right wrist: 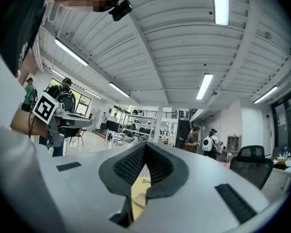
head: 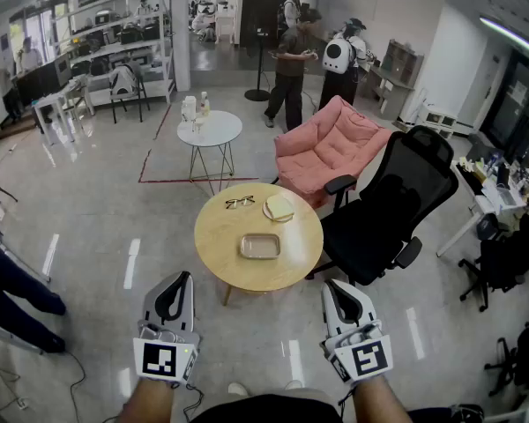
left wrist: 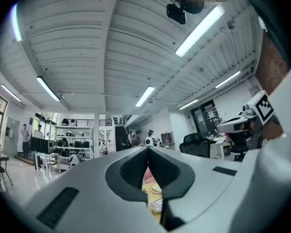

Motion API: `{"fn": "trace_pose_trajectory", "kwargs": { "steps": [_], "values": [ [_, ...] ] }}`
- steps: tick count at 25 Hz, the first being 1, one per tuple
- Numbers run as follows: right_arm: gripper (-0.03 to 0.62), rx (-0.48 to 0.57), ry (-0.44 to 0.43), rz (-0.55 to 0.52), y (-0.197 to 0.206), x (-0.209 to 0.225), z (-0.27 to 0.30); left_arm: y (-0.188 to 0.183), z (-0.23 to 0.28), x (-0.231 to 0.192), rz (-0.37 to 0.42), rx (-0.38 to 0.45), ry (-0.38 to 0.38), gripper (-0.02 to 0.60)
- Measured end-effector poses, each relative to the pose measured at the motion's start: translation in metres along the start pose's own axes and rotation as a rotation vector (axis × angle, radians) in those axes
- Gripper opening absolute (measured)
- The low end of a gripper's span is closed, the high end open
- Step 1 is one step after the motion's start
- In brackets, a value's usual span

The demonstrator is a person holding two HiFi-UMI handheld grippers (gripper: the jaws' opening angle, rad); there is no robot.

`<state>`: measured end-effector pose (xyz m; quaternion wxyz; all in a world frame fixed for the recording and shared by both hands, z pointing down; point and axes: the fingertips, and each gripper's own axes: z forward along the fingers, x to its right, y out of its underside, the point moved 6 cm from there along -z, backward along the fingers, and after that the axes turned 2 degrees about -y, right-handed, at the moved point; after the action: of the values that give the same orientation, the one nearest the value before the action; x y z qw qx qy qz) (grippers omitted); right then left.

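- The left gripper [head: 183,277] hangs at the lower left of the head view. Its own view shows the two jaw tips pressed together with nothing between them.
- The right gripper [head: 333,285] hangs at the lower right. Its jaws are closed tip to tip as well and grip nothing.
- The round wooden table [head: 213,256] stands at the frame's centre, above and between the two grippers. Neither gripper touches it, and both point toward it.
- A shallow metal tray [head: 260,246] lies on the tabletop a little right of its middle. It sits higher in the frame than both grippers and is apart from each.
- In the left gripper view, a bit of the yellow tabletop and the tray's rim show in the gap just below the closed tips.
- A pair of glasses [head: 240,202] lies at the table's far edge. Beside it is a small plate [head: 279,208] with something pale on it, possibly bread; it is too small to tell.
- A pink chair [head: 326,144] stands behind the table at the upper right, and a black office chair [head: 397,196] is just to the right.
- A small white table [head: 209,129] stands further up the frame.
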<state>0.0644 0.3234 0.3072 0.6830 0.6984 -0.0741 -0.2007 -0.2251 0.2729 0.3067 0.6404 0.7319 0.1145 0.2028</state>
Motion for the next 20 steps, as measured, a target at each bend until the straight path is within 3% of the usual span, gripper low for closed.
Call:
{"fn": "trace_pose_trajectory", "kwargs": {
  "steps": [10,20],
  "values": [
    [0.014,-0.006,-0.019,0.002,0.002,-0.017,0.016,0.020,0.007,-0.014,-0.026,-0.005,0.049,0.017],
    [0.014,0.006,-0.026,0.043,0.018,0.020,0.038,0.034,0.037,-0.010,-0.017,-0.044,0.016,0.017]
  ]
}}
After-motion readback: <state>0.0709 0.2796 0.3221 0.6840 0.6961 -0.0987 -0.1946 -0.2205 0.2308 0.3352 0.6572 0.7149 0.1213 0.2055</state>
